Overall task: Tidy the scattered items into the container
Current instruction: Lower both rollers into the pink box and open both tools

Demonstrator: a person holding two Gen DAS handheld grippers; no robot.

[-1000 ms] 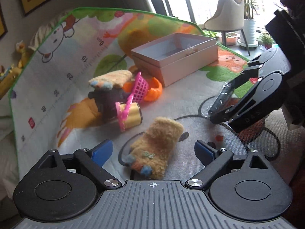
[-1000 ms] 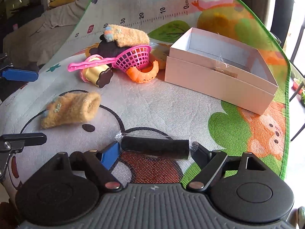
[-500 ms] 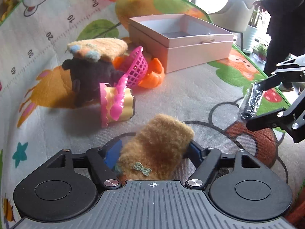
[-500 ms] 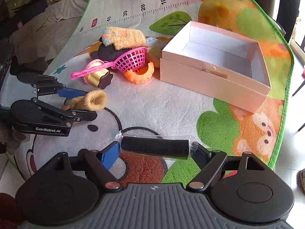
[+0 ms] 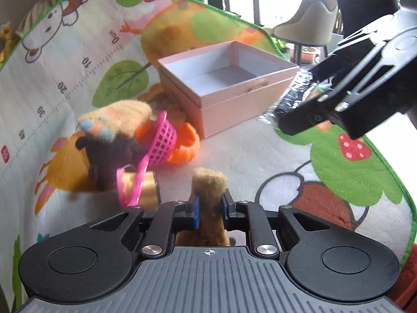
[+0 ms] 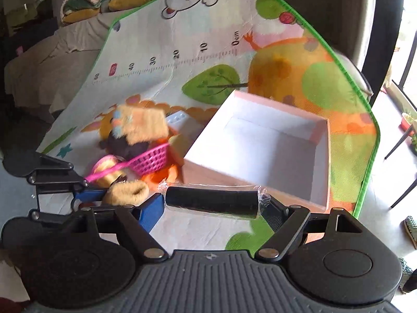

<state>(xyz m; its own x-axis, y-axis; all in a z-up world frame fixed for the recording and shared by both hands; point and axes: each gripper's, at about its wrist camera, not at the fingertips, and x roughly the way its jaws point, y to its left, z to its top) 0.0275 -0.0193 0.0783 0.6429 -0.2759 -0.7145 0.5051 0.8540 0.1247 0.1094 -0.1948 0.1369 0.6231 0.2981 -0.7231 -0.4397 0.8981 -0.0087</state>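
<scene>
The left gripper (image 5: 209,210) has just closed, and its blue pads (image 5: 196,212) now pinch the tan fuzzy plush mitten (image 5: 208,195) at its middle, so the soft fabric bunches and stands up between the jaws; a mid-body pinch likely keeps the limp item from slipping out during transfer. The right gripper (image 6: 212,204) holds a black cylinder wrapped in clear film (image 6: 212,203) crosswise, jaws spread wide and bearing on its two ends, which keeps the cylinder level for release. In the right wrist view the cylinder sits just before the near wall of the open pink cardboard box (image 6: 322,140), whose interior shows no items. Beyond the left gripper, on the cartoon-printed play mat (image 5: 78,60), the remaining pile lies near the box's left side: a gold cylindrical toy with a pink frill (image 5: 146,190), a dark brown plush figure (image 5: 109,156), a magenta plastic mesh basket (image 5: 163,140), an orange plastic ring-shaped toy (image 5: 186,146) and a second tan fuzzy mitten (image 5: 117,117) resting on top. The box stands farther back, well apart from the held mitten.
</scene>
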